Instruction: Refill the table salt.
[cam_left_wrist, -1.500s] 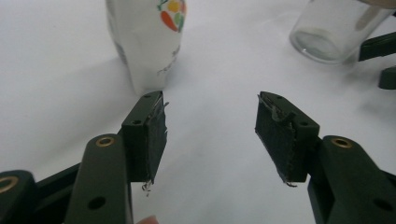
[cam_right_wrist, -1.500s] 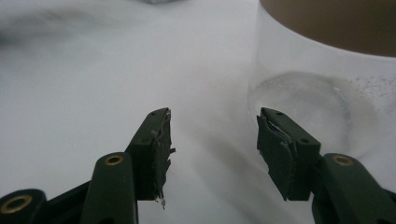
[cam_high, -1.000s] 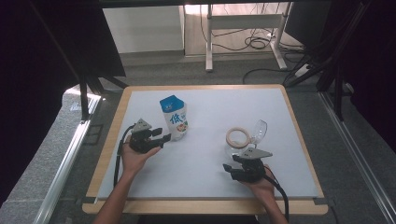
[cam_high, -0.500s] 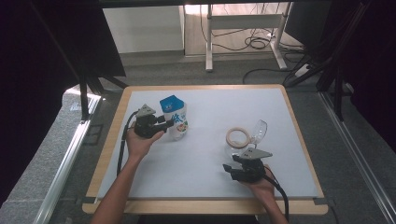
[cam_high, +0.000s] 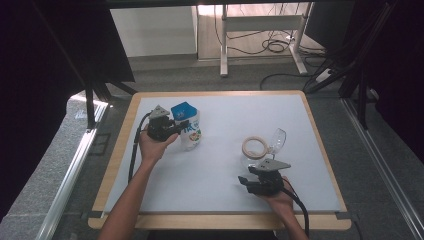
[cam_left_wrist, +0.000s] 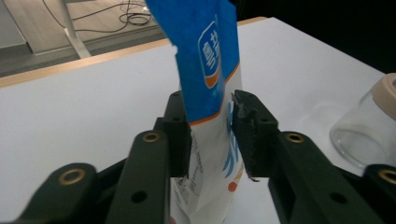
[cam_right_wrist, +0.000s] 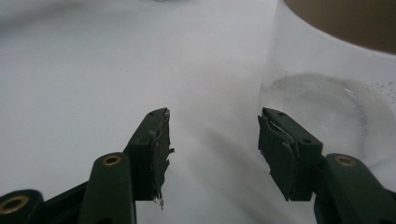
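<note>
The blue-and-white pouch (cam_left_wrist: 210, 93) stood upright at the table's (cam_high: 300, 107) far left; the left gripper (cam_left_wrist: 210, 135), jaws just closing, pinched it. The right gripper (cam_right_wrist: 212, 140) gaped empty beside the glass jar (cam_right_wrist: 327, 93).

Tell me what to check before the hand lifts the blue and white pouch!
1. Pouch sits between the left gripper jaws: ok; they have just been closing on it.
2. Both pads press the pouch firmly: cannot tell; the right-hand pad looks a hair off.
3. Pouch stands upright: ok.
4. Glass jar lies on its side, apart from the pouch: ok.
5. Right gripper is open with nothing between its jaws: ok.
6. Table around the pouch is bare: ok.
</note>
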